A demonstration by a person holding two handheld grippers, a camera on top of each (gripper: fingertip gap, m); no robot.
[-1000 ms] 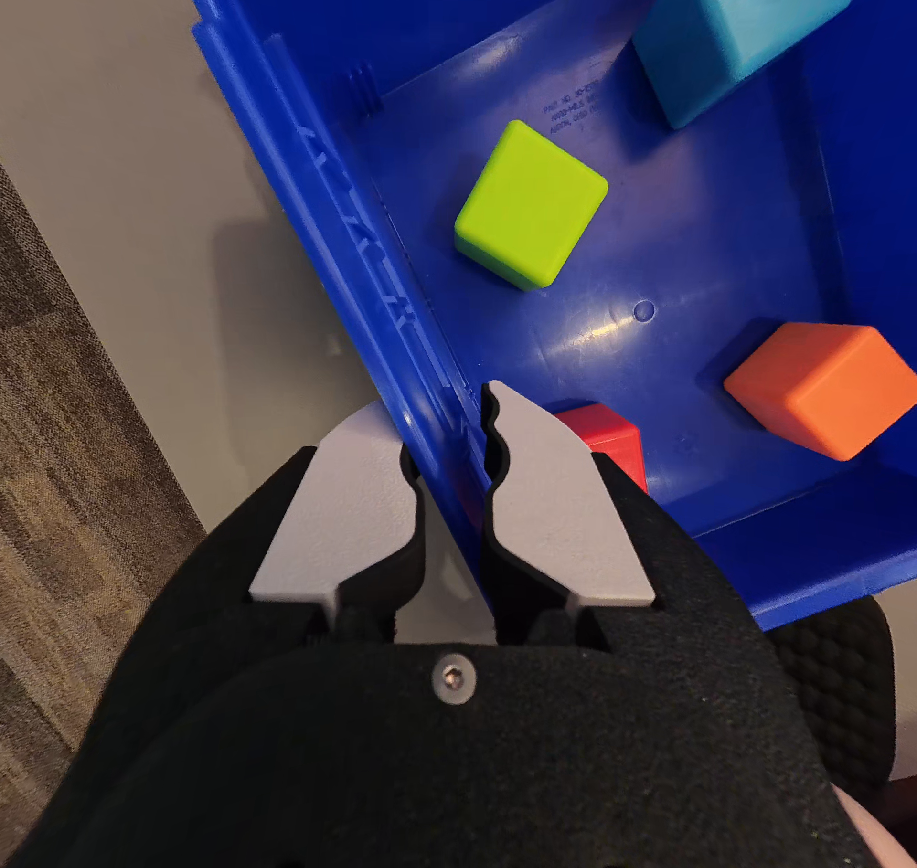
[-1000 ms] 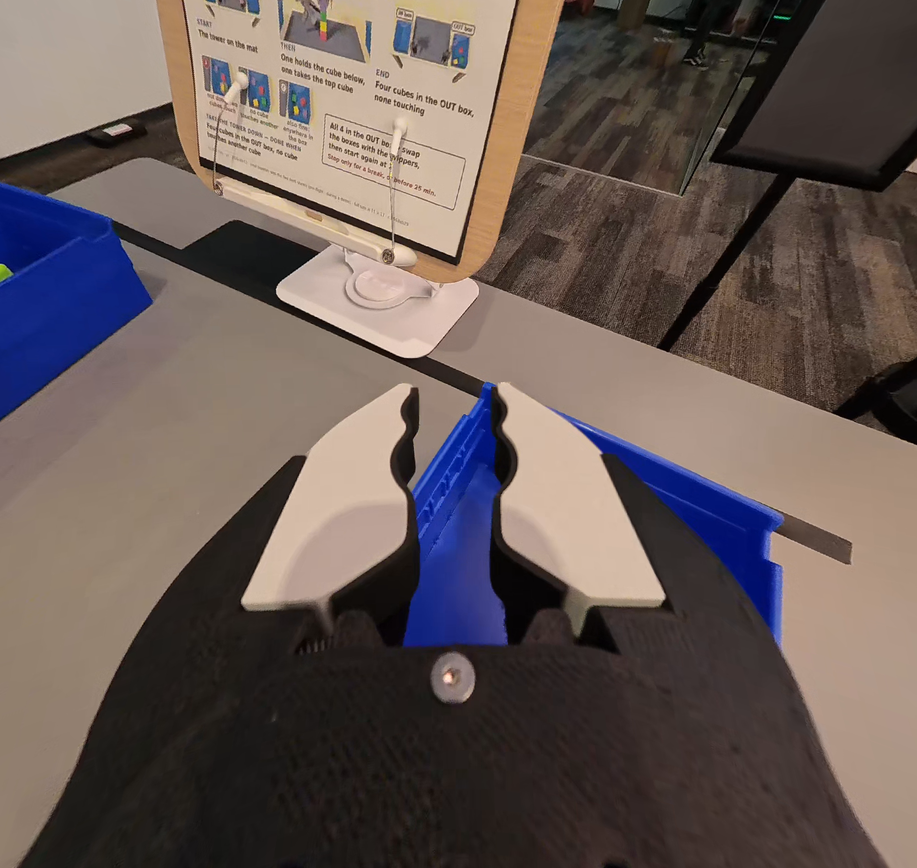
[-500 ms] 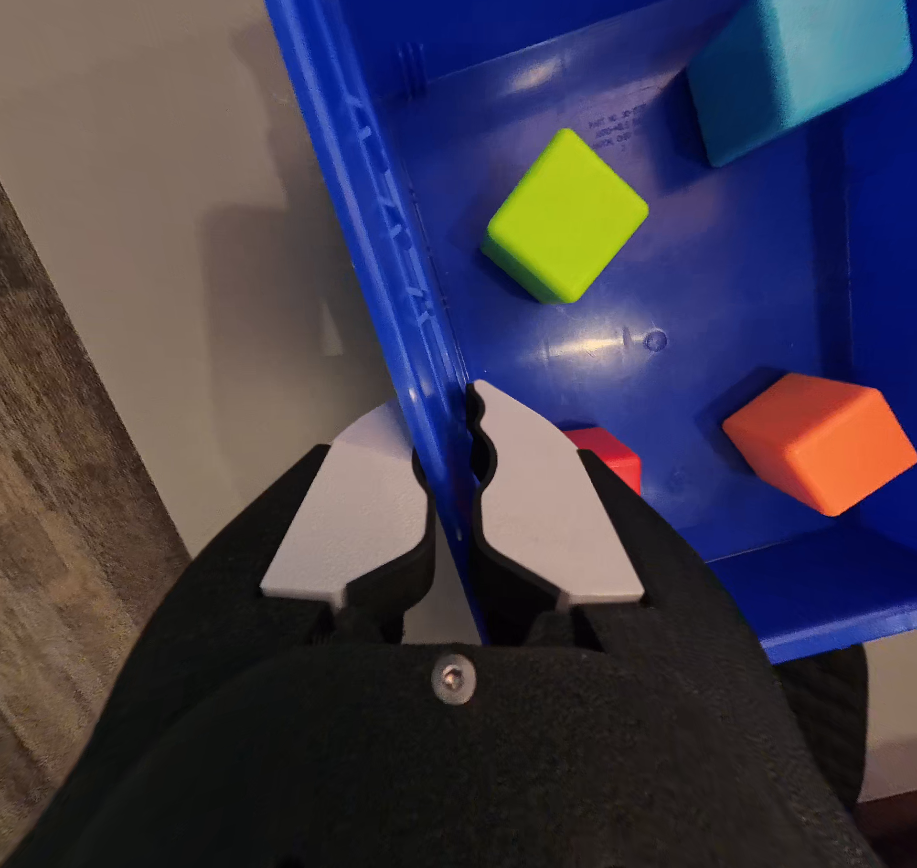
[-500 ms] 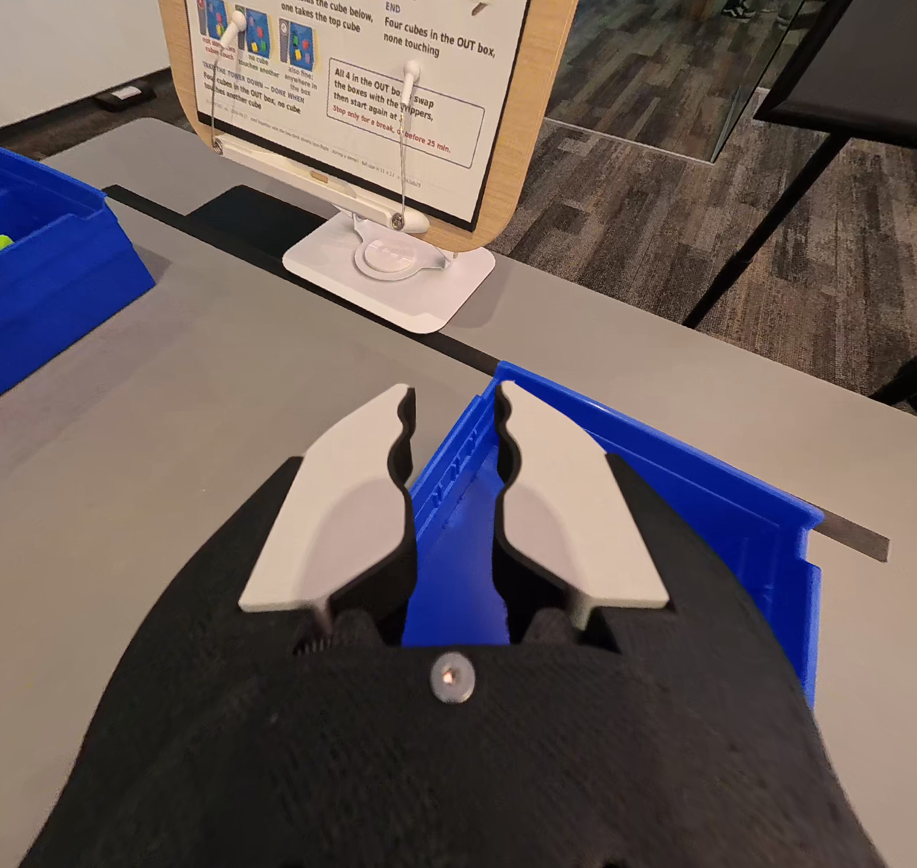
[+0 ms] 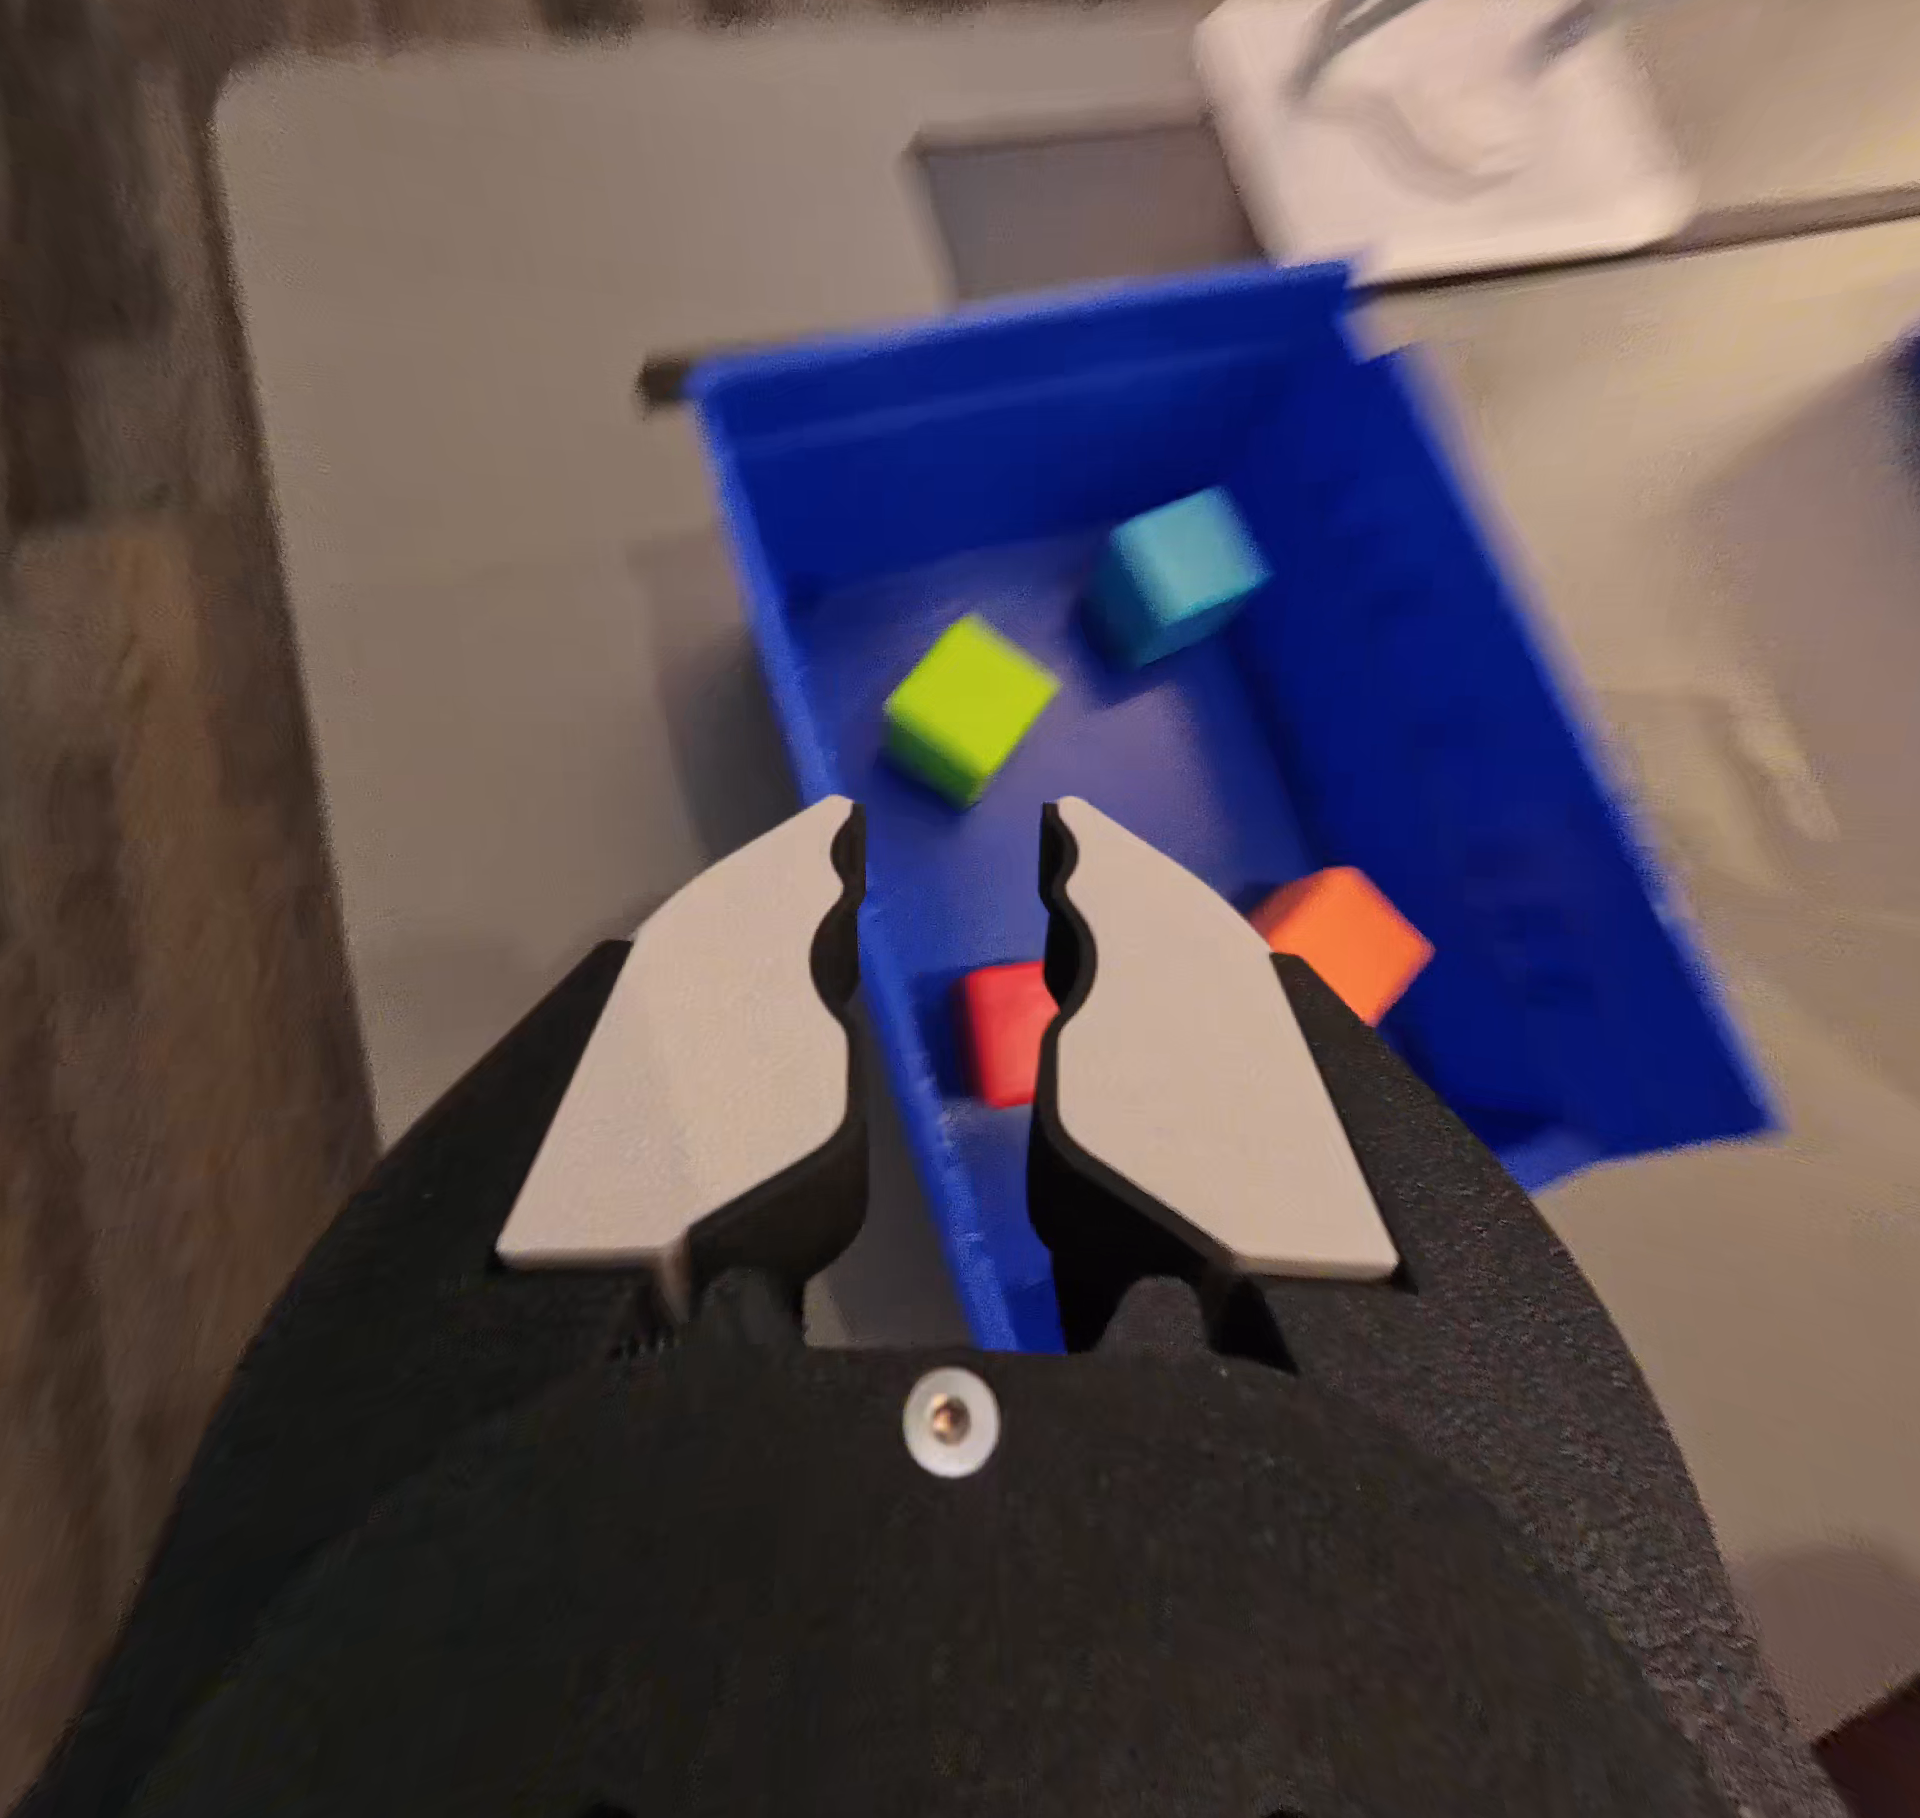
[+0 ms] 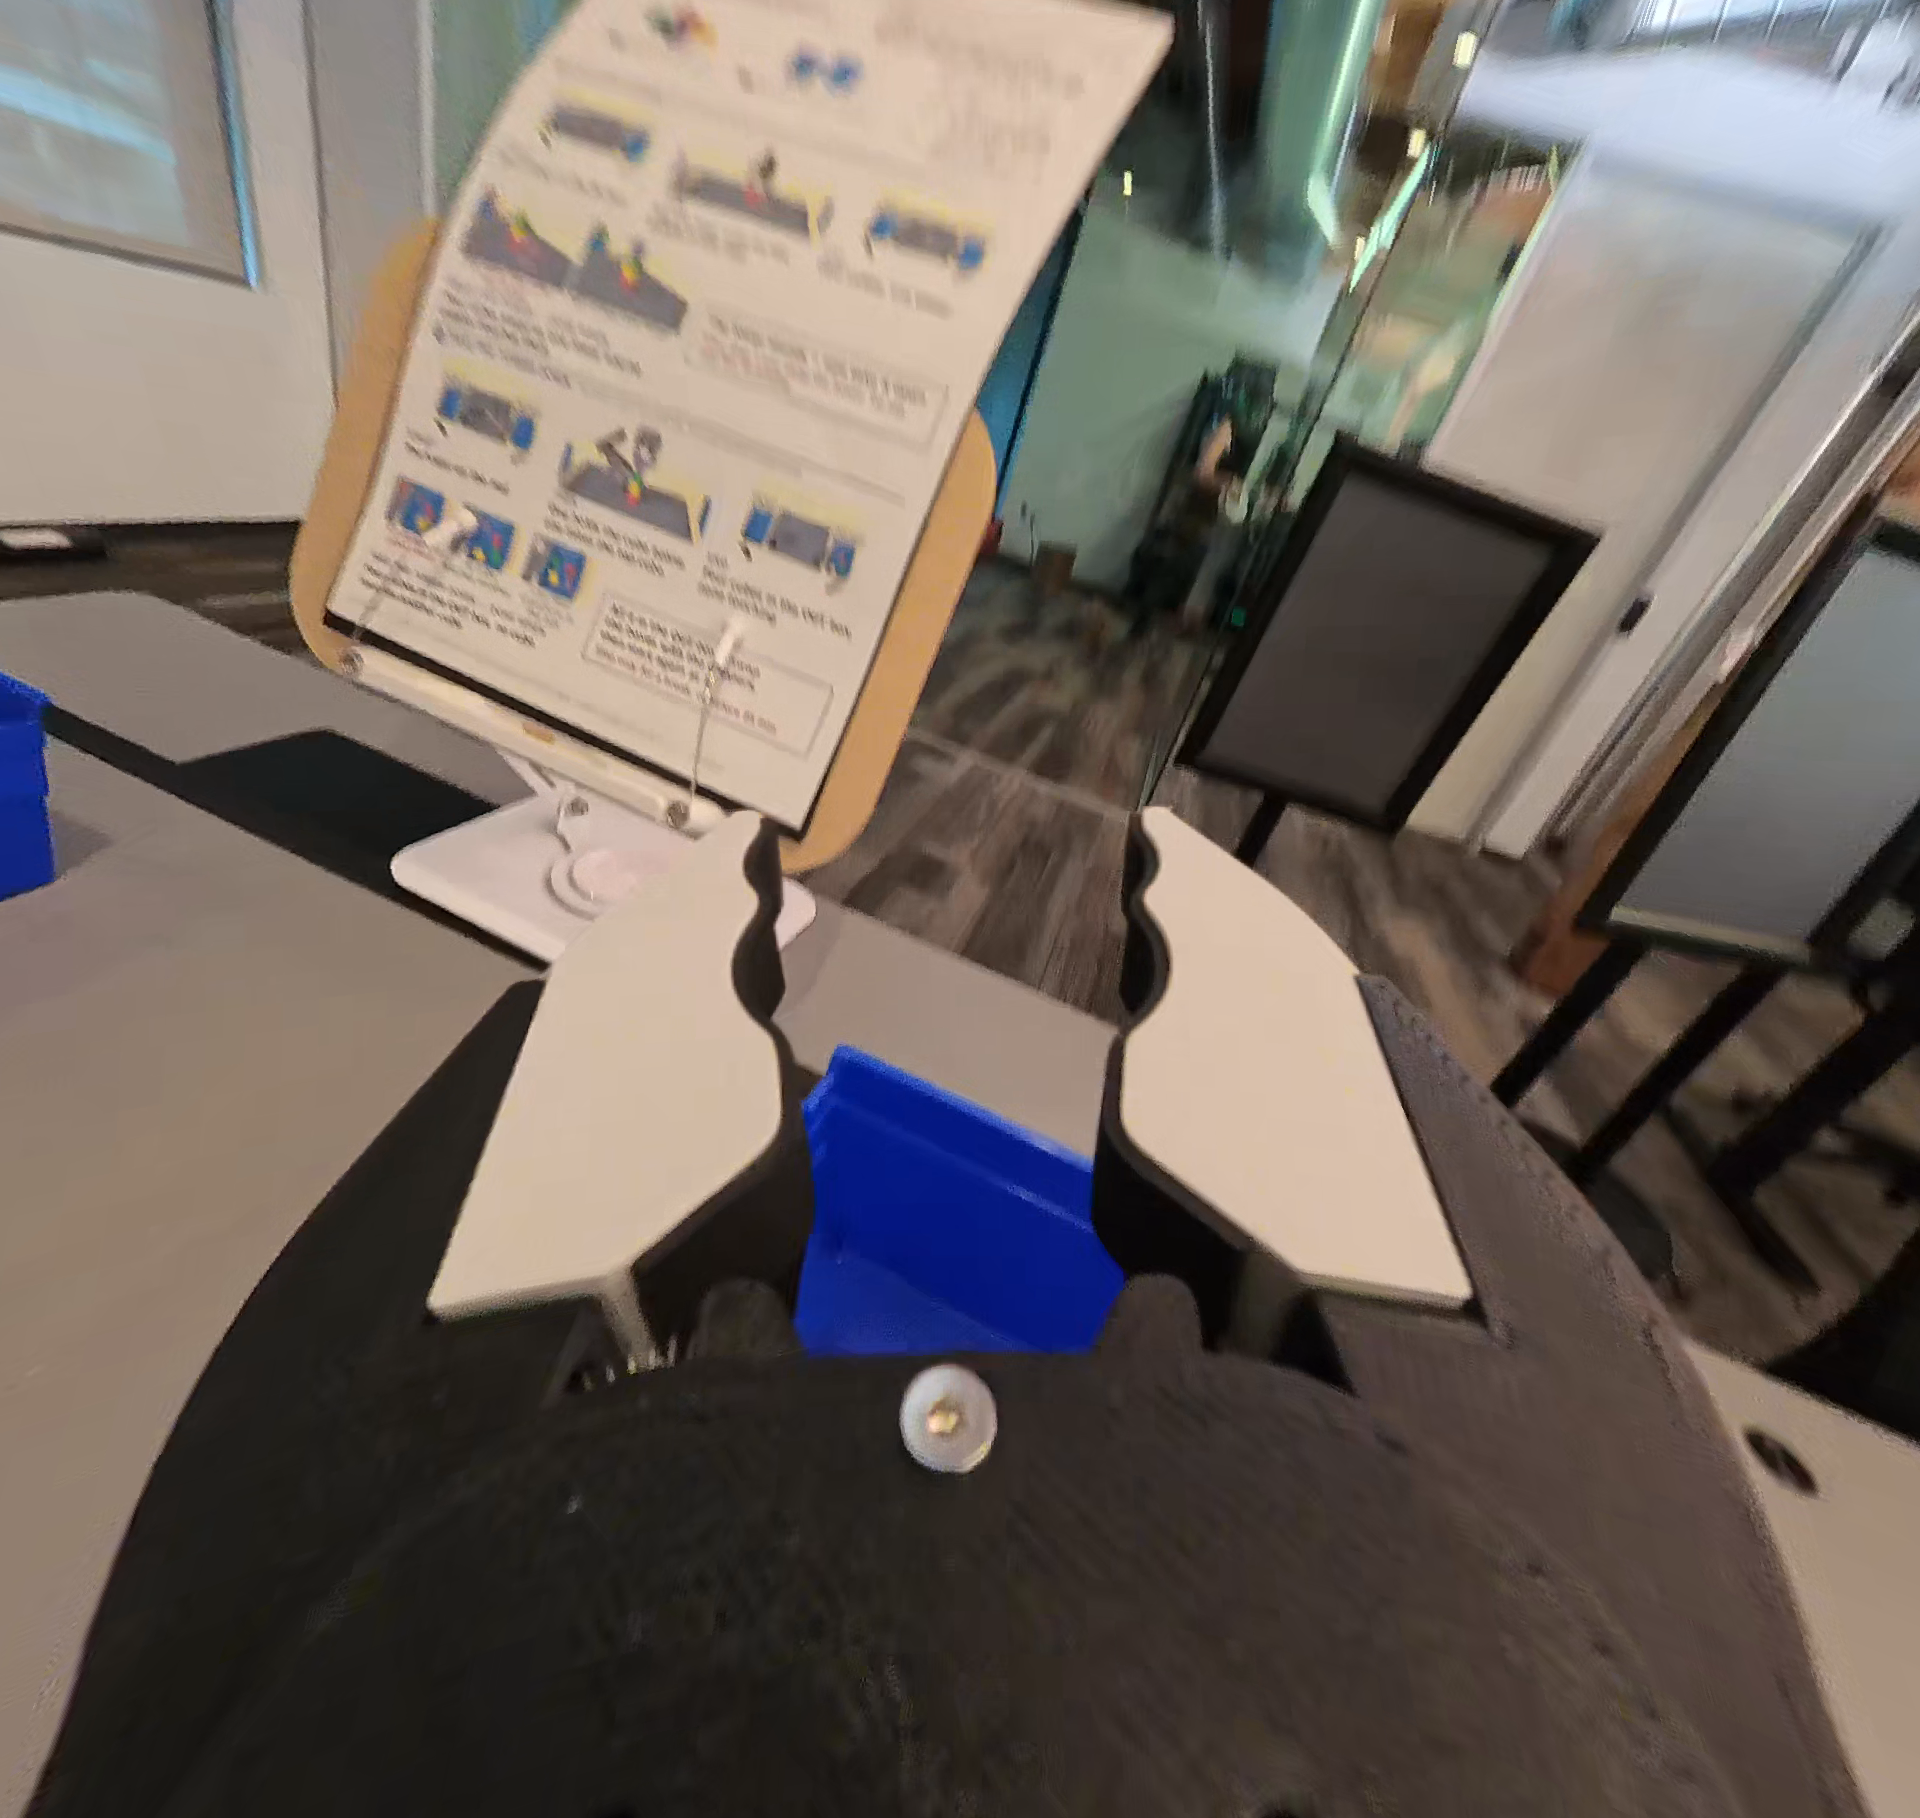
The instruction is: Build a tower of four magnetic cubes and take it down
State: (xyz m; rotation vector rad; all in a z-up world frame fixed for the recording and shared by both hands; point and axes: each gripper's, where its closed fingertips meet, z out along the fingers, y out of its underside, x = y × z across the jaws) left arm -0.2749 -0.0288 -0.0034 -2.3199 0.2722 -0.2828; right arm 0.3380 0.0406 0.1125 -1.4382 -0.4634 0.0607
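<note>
In the left wrist view a blue bin (image 5: 1455,729) on the grey table holds a green cube (image 5: 966,708), a light blue cube (image 5: 1179,573), an orange cube (image 5: 1340,942) and a red cube (image 5: 997,1030), all apart from one another. My left gripper (image 5: 951,812) is open above the bin's left wall, which runs between the fingers with nothing gripped. My right gripper (image 6: 945,833) is wide open and empty above the corner of a second blue bin (image 6: 935,1218). Both views are blurred by motion.
An instruction board (image 6: 727,366) on a white stand (image 6: 499,864) is at the table's far edge, beside a black mat (image 6: 312,792). The other blue bin shows at the left edge (image 6: 21,792). The floor lies beyond the table. One gripper's finger ends stand about 65 cm off the other's.
My left gripper was shut on the bin's left wall; it has opened and drawn back up from it. My right gripper has opened wide off its bin's wall and tilted upward.
</note>
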